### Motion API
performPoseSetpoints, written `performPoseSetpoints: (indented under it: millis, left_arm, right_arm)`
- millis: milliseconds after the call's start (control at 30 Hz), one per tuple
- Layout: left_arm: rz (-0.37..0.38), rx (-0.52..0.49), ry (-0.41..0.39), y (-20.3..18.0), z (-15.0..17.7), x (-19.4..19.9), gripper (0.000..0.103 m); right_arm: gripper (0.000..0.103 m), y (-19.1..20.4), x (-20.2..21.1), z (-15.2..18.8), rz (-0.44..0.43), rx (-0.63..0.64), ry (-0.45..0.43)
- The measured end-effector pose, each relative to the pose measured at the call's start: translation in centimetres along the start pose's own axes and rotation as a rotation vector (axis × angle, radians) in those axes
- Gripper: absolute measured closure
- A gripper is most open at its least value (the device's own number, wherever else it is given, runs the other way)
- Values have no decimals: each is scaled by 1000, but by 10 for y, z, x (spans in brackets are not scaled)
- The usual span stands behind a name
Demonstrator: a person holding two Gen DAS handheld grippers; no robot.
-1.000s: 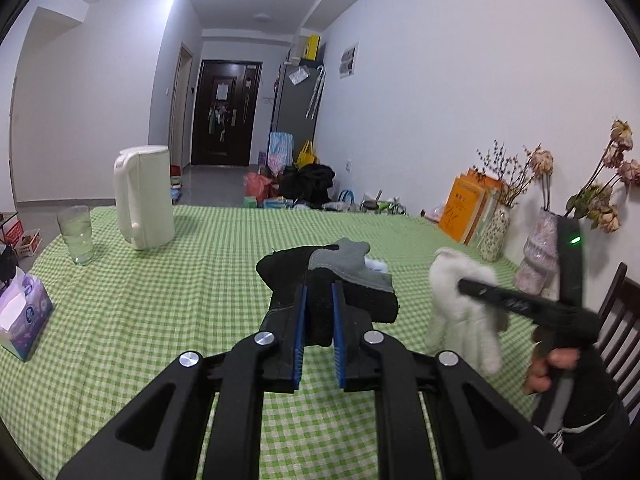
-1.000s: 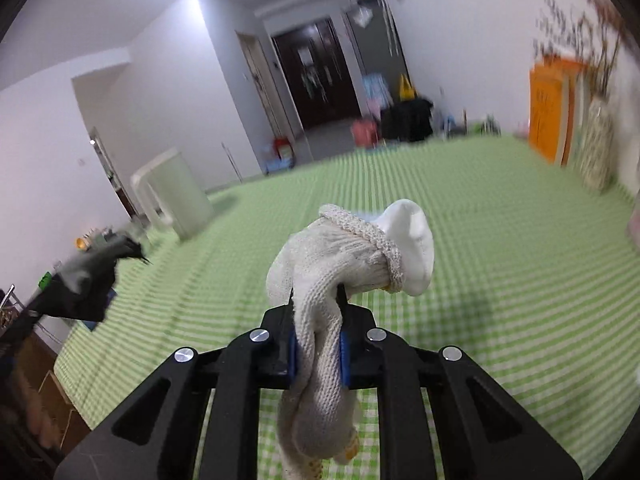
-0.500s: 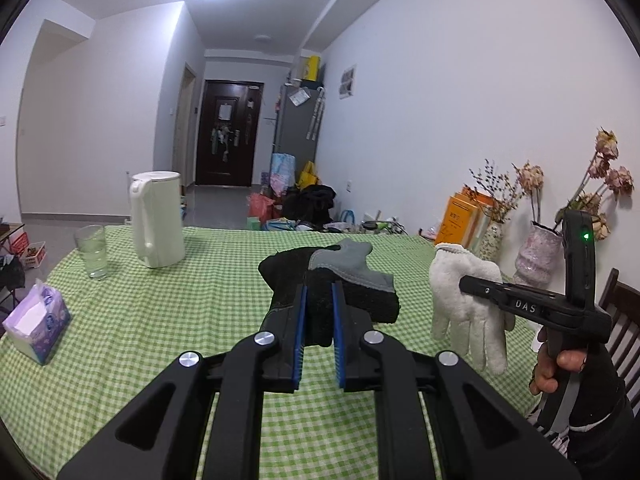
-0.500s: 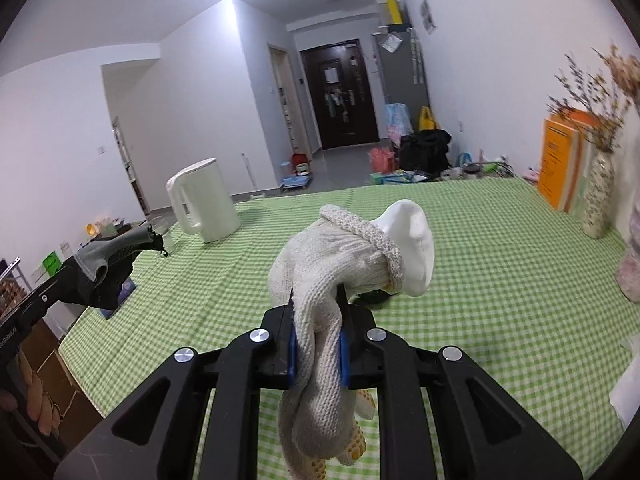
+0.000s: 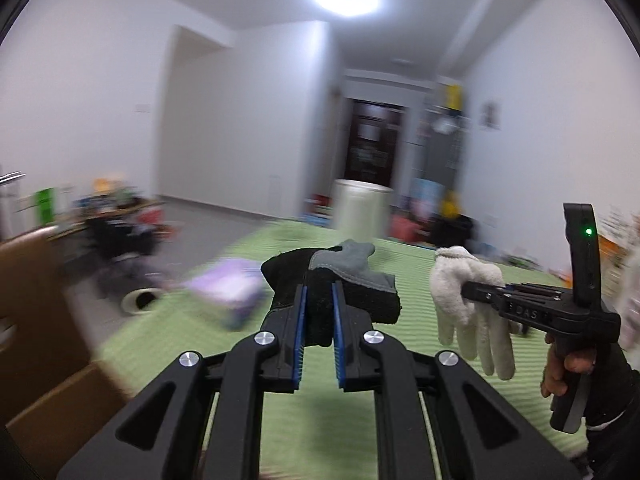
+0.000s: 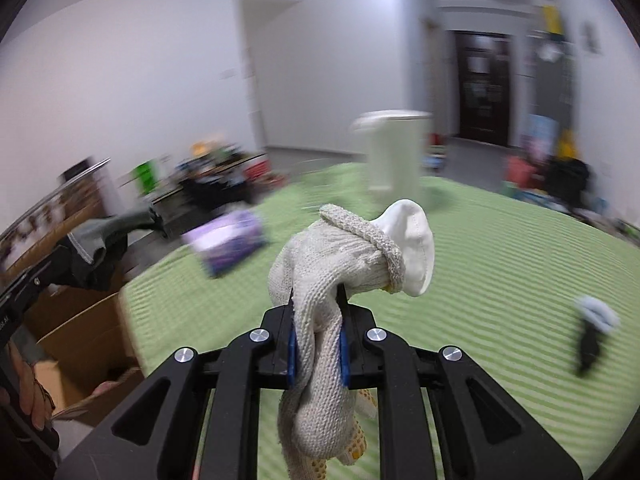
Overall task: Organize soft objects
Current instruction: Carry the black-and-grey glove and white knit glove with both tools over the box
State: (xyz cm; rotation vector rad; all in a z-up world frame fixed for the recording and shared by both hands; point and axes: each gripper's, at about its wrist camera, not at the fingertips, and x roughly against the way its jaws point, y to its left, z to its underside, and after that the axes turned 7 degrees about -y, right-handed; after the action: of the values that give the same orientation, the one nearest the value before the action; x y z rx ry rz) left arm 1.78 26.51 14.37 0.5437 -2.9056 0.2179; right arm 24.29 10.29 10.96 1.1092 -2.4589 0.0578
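- Left gripper point(image 5: 318, 300) squeezes a black and grey fabric glove point(image 5: 334, 276).
- Right gripper point(image 6: 317, 322) squeezes a white knitted glove point(image 6: 340, 264); its loose fingers might snag the brown cardboard box point(image 6: 86, 344), lower left.

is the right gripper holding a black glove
No, the right gripper is clamped on a white knit glove.

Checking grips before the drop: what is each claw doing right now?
Left claw: shut on the black and grey glove.
Right claw: shut on the white knit glove.
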Motion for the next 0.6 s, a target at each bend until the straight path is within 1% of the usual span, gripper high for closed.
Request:
performPoseSetpoints:
  millis: [33, 100, 133, 167, 267, 333, 400, 467, 533, 600]
  left_arm:
    - [-61, 8, -8, 19, 1, 9, 94]
    - [-193, 40, -23, 62, 4, 31, 94]
    - [-256, 58, -29, 84, 7, 44, 94]
    - [-316, 71, -30, 104, 11, 56, 94]
    - [-451, 90, -6, 150, 23, 83, 94]
    - [-507, 98, 12, 173, 32, 94, 94]
    - [-567, 110, 41, 197, 44, 106, 94]
    - [-608, 135, 75, 220, 56, 115, 94]
    - [-623, 165, 114, 236, 67, 120, 94]
    - [-619, 203, 160, 250, 79, 124, 93]
  right_arm:
    - [88, 28, -19, -2, -64, 24, 13]
    - [88, 65, -40, -3, -150, 59, 32]
    - [88, 97, -54, -2, -215, 94, 43]
    - [88, 116, -60, -1, -252, 117, 49]
    - [88, 183, -82, 3, -378, 172, 82]
    - [88, 219, -94, 8, -449, 193, 109]
    - [88, 249, -105, 12, -499, 216, 140]
    - [88, 279, -115, 20, -545, 258, 180]
    - [88, 301, -122, 30, -579, 292, 220]
    - [88, 318, -130, 40, -607, 321, 258]
